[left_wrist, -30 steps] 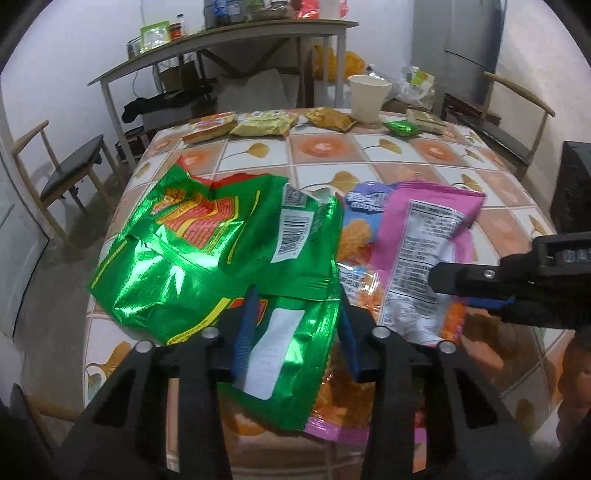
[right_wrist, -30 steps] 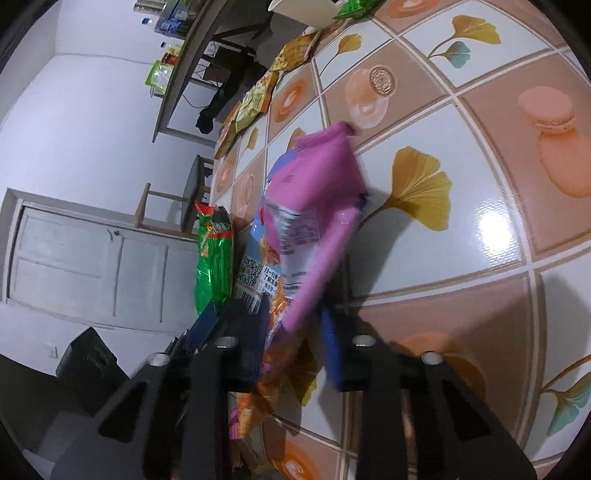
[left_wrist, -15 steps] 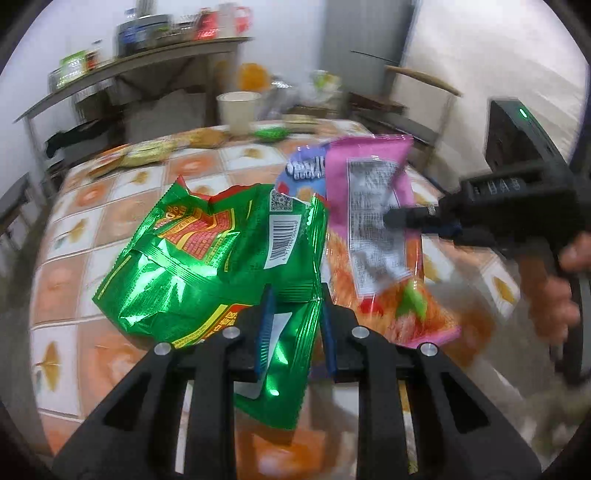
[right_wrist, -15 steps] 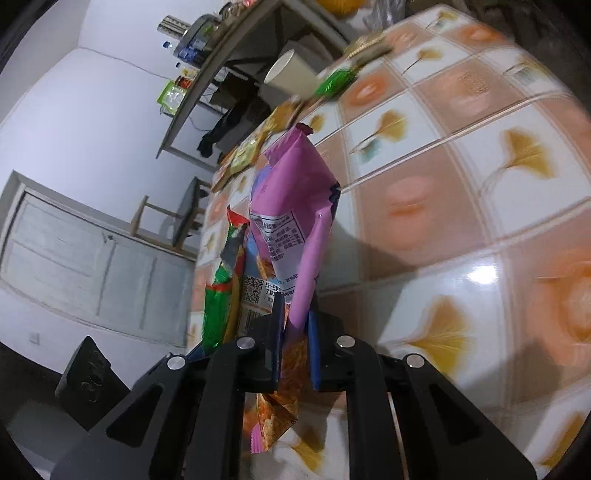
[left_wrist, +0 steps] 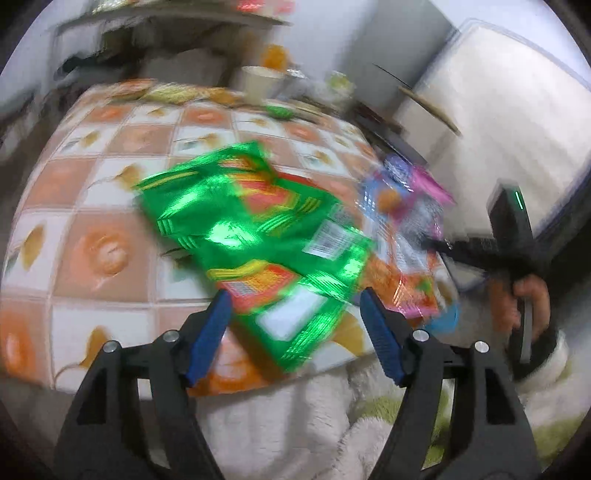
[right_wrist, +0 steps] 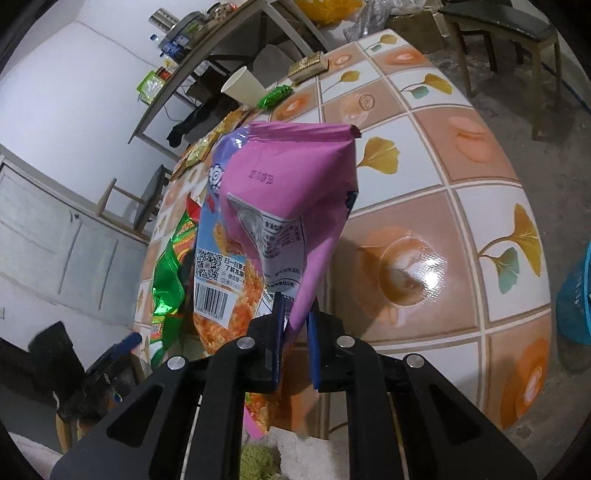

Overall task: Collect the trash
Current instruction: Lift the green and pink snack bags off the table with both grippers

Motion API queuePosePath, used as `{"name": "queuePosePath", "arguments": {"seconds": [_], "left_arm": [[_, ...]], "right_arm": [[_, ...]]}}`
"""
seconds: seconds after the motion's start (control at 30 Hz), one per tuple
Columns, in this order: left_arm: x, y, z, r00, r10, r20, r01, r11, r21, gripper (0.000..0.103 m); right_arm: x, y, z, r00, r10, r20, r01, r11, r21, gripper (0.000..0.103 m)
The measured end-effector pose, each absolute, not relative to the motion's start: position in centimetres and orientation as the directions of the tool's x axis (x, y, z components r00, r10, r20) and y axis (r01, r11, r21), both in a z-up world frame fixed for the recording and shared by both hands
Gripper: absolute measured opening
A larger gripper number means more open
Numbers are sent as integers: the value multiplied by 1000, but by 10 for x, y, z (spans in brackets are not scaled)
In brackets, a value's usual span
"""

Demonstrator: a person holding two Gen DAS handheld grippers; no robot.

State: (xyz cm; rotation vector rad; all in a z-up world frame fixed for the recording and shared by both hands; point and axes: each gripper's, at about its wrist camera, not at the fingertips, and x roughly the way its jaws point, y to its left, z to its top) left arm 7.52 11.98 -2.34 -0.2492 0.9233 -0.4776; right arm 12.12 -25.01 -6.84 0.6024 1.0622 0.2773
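A shiny green snack bag [left_wrist: 258, 236] lies over the near edge of the tiled table [left_wrist: 96, 236], its lower end between the jaws of my left gripper [left_wrist: 295, 314]. Those jaws are opening and the blue pads stand clear of the bag. My right gripper [right_wrist: 295, 321] is shut on the lower edge of a pink and purple snack bag [right_wrist: 288, 206], held up above the table [right_wrist: 436, 229]. The same pink bag [left_wrist: 406, 236] shows blurred at the right of the left wrist view. The green bag [right_wrist: 170, 273] lies left of it.
A paper cup [right_wrist: 243, 86], a small green wrapper [right_wrist: 275, 96] and several flat packets [right_wrist: 308, 66] sit at the table's far end. A blue basket [right_wrist: 576, 291] stands past the table's right edge. Chairs [right_wrist: 506, 22] and a long desk [right_wrist: 221, 48] stand around. A fluffy white sleeve [left_wrist: 280, 424] is below.
My left gripper let go of the green bag and its jaws spread wide; the bag dropped toward the table edge. My right gripper lifted the pink bag higher and swung right.
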Motion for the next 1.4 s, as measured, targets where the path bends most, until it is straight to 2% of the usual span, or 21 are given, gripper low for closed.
{"name": "queuePosePath", "arguments": {"seconds": [0.1,0.2,0.33,0.57,0.67,0.83,0.9,1.1,1.17,1.4], "left_arm": [[96,149,-41,500,-461,-733,97,871,-481,66],[111,158,-54,474,-498,-726,27,833,-553,66],[121,146,-58,436,-551,-712,34,800,-599,62],[137,127,-60,403,-525,-750,36,828,-560,52],[137,127,-59,403,-521,-753,25,828,-560,44],[138,129,-60,412,-483,-773,10,850,-526,22],[137,129,-61,417,-472,-777,6,856,-517,17],[134,129,-62,441,-462,-770,13,861,-509,15],[134,129,-62,446,-462,-767,14,860,-509,14],[133,130,-62,459,-479,-748,26,849,-528,11]], "right_arm": [[127,-248,-71,463,505,-728,64,800,596,12],[132,-246,-72,458,512,-727,59,798,599,12],[136,-243,-75,450,513,-731,54,801,596,12],[141,-238,-78,433,515,-739,57,803,593,12],[143,-236,-79,427,517,-742,54,804,592,12],[144,-233,-79,421,522,-741,47,804,593,12],[144,-232,-79,419,525,-741,45,803,595,12],[145,-236,-85,416,555,-720,71,770,634,13],[146,-237,-90,412,571,-710,89,750,655,15],[148,-238,-105,414,641,-646,134,659,740,35]]}}
